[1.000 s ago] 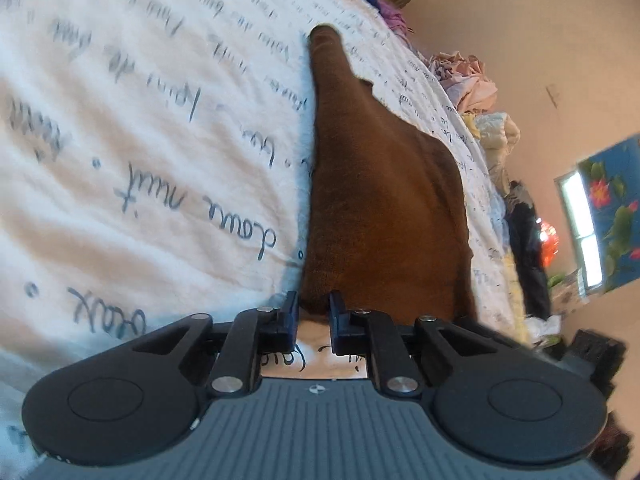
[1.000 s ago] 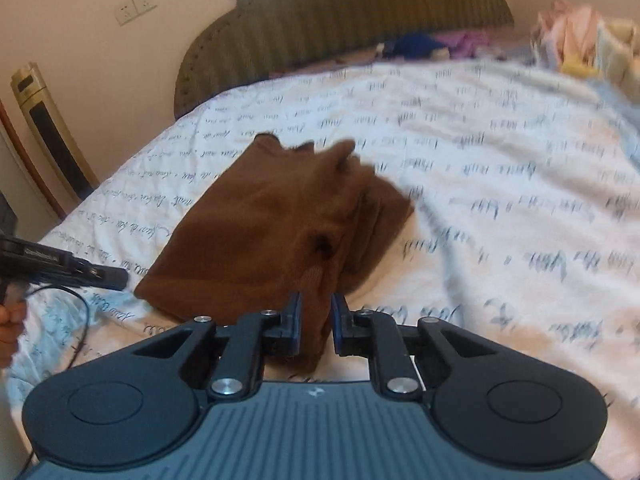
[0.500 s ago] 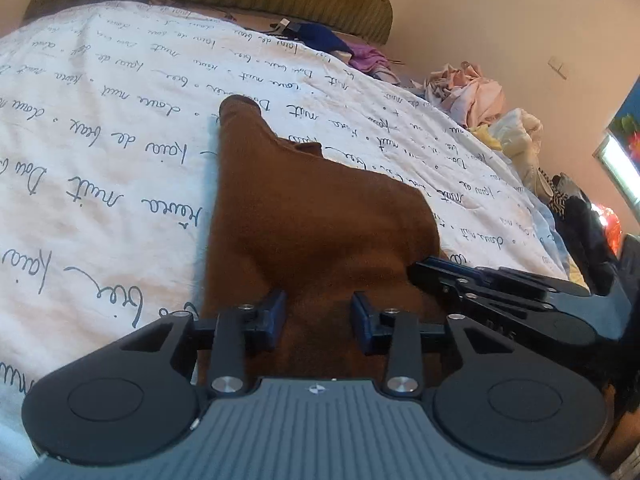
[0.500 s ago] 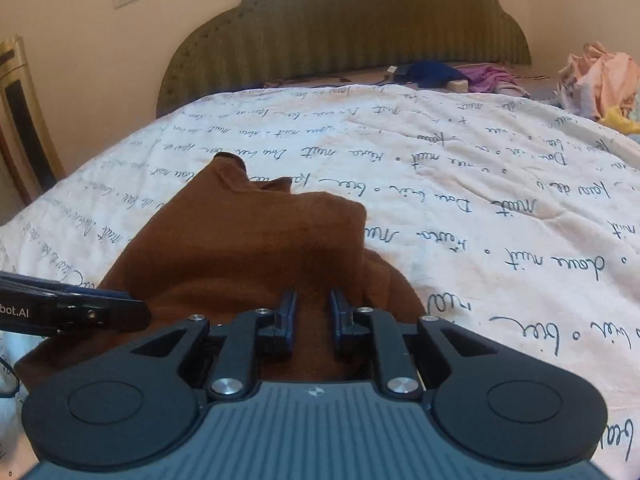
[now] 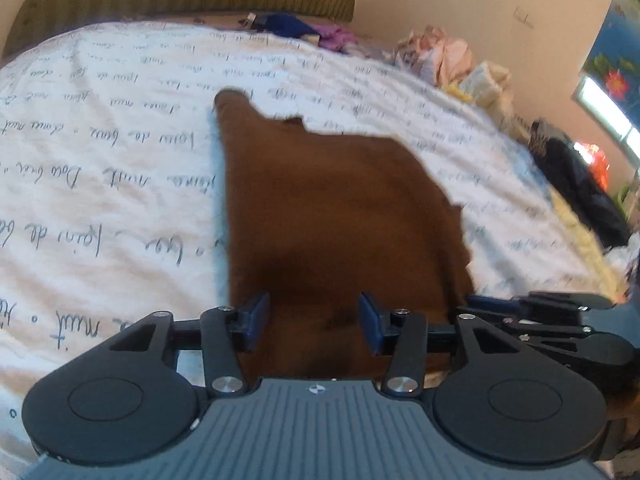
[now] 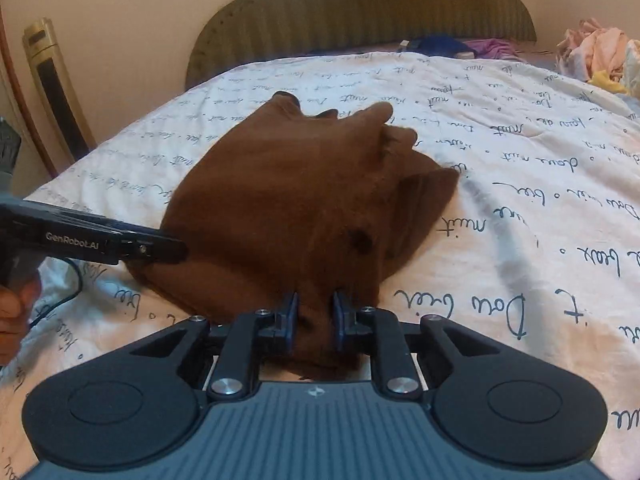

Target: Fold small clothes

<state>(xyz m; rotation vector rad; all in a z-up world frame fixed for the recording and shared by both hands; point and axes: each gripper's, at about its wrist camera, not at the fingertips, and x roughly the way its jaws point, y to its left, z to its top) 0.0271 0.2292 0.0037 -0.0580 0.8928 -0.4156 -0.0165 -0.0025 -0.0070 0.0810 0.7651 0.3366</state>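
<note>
Brown garment (image 6: pixel 288 200): soft fabric, partly folded, lying on the white script-printed bedspread (image 6: pixel 520 168) toward its near edge, one narrow end pointing at the green headboard (image 6: pixel 360 4).

Left gripper (image 5: pixel 314 320): jaws spread wide, empty, poised over the garment's near hem; whether the blue pads touch it cannot be told.

Right gripper (image 6: pixel 314 312): jaws drawn close, pinching a bunched fold of the garment's near edge.

Heap of loose clothes (image 6: pixel 596 56): at the bedspread's far right corner.

Hand (image 6: pixel 12 312): at the left gripper's handle.

Matt, seemingly fleecy brown cloth (image 6: pixel 288 200); smooth printed cotton-like bedspread (image 6: pixel 500 240).
</note>
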